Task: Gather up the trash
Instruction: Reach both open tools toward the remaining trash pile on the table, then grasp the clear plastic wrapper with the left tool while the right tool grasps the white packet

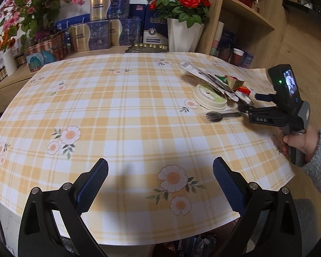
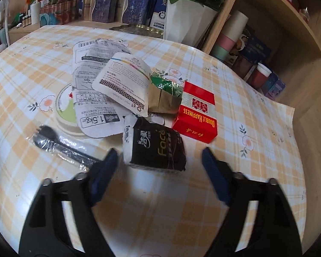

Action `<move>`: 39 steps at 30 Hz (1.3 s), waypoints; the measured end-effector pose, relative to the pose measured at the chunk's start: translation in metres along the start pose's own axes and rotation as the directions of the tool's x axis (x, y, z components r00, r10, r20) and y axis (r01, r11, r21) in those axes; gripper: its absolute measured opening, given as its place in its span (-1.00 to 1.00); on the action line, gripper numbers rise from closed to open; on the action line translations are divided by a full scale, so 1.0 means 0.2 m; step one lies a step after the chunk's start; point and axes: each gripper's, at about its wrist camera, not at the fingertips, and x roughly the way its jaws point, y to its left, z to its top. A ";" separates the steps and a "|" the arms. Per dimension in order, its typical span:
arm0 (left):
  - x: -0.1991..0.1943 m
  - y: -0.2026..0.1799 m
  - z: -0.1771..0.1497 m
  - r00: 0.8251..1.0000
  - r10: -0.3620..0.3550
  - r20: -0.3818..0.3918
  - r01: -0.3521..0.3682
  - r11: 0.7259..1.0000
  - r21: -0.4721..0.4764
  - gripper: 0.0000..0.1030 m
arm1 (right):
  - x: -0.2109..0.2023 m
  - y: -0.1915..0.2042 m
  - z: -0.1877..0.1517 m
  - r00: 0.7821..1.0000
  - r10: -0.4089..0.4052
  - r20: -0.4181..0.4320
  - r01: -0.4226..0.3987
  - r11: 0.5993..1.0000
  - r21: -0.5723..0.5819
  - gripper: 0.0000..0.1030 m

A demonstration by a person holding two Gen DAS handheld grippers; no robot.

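Note:
A heap of trash lies on the checked tablecloth (image 2: 235, 98): a black tissue pack (image 2: 154, 145), a red cigarette box (image 2: 195, 115), a green and brown wrapper (image 2: 164, 94), white printed cards (image 2: 109, 81), a round lid (image 2: 65, 107) and a wrapped black fork (image 2: 60, 147). My right gripper (image 2: 159, 152) is open, its fingertips on either side of the tissue pack's near end without pressing on it. In the left wrist view the right gripper (image 1: 247, 102) reaches into the heap (image 1: 220, 83) from the right, beside the fork (image 1: 220, 115). My left gripper (image 1: 160, 165) hangs open over bare cloth, nothing between its fingers.
A white pot of red roses (image 1: 184, 34) and stacked gift boxes (image 1: 109, 34) line the table's far side. A wooden shelf (image 1: 246, 10) with cups stands at the right. The cloth's edge (image 1: 289, 171) drops off near a hand (image 1: 299, 141). Crumpled wrappers (image 1: 203, 244) show below the near edge.

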 end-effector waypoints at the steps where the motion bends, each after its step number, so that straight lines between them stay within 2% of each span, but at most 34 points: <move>1: 0.01 -0.01 0.01 1.000 -0.008 -0.002 0.008 1.000 0.004 0.86 | 0.00 -0.01 0.00 1.000 0.003 0.001 -0.003 1.000 0.007 0.17; 2: 0.03 -0.03 0.02 1.000 -0.027 -0.006 0.027 1.000 0.003 0.86 | 0.00 -0.02 0.00 1.000 0.011 0.005 -0.011 1.000 0.015 0.08; 4: 0.05 -0.04 0.04 0.998 -0.058 -0.015 0.058 0.998 -0.013 0.86 | -0.01 -0.04 -0.02 0.999 0.035 0.023 -0.036 0.999 0.036 -0.25; 6: 0.09 -0.05 0.08 0.993 -0.117 -0.026 0.115 0.992 -0.055 0.86 | -0.04 -0.05 -0.03 0.997 0.051 0.051 -0.054 0.997 0.056 -0.39; 10: 0.16 -0.07 0.19 0.977 -0.211 -0.026 0.207 0.971 -0.120 0.86 | -0.08 -0.10 -0.04 0.990 0.085 0.110 -0.097 0.990 0.105 -0.53; 14: 0.27 -0.06 0.37 0.962 -0.274 0.012 0.270 0.937 -0.222 0.86 | -0.12 -0.15 -0.06 0.985 0.074 0.157 -0.099 0.983 0.156 -0.61; 17: 0.39 -0.03 0.51 0.951 -0.306 0.053 0.306 0.895 -0.324 0.82 | -0.14 -0.16 -0.07 0.981 0.072 0.178 -0.103 0.980 0.170 -0.63; 19: 0.48 -0.02 0.60 0.945 -0.321 0.066 0.322 0.872 -0.370 0.72 | -0.14 -0.17 -0.07 0.980 0.077 0.182 -0.111 0.977 0.180 -0.64; 25: 0.80 0.04 0.75 0.902 -0.426 0.070 0.385 0.719 -0.579 0.42 | -0.13 -0.19 -0.07 0.978 0.097 0.183 -0.133 0.971 0.197 -0.64; 29: 0.93 0.04 0.78 0.897 -0.438 0.052 0.368 0.678 -0.636 0.26 | -0.13 -0.19 -0.07 0.976 0.112 0.185 -0.148 0.970 0.194 -0.64; 32: 1.02 0.06 0.78 0.895 -0.443 0.047 0.356 0.649 -0.672 0.11 | -0.13 -0.20 -0.07 0.975 0.121 0.185 -0.158 0.967 0.200 -0.64; 33: 1.04 0.06 0.77 0.892 -0.450 0.047 0.358 0.636 -0.684 0.00 | -0.13 -0.20 -0.08 0.975 0.123 0.185 -0.160 0.966 0.201 -0.64; 35: 1.07 0.06 0.76 0.881 -0.471 0.053 0.371 0.614 -0.697 -0.50 | -0.13 -0.20 -0.08 0.975 0.126 0.183 -0.163 0.965 0.204 -0.64; 36: 1.07 0.05 0.76 0.880 -0.472 0.050 0.371 0.618 -0.694 -0.82 | -0.13 -0.20 -0.08 0.975 0.129 0.183 -0.166 0.965 0.204 -0.64; 38: 1.03 0.05 0.76 0.884 -0.462 0.070 0.385 0.635 -0.670 -0.95 | -0.13 -0.20 -0.08 0.974 0.132 0.184 -0.169 0.964 0.204 -0.64; 39: 1.00 0.04 0.77 0.890 -0.449 0.074 0.385 0.656 -0.650 -0.95 | -0.13 -0.21 -0.08 0.974 0.133 0.184 -0.170 0.964 0.204 -0.64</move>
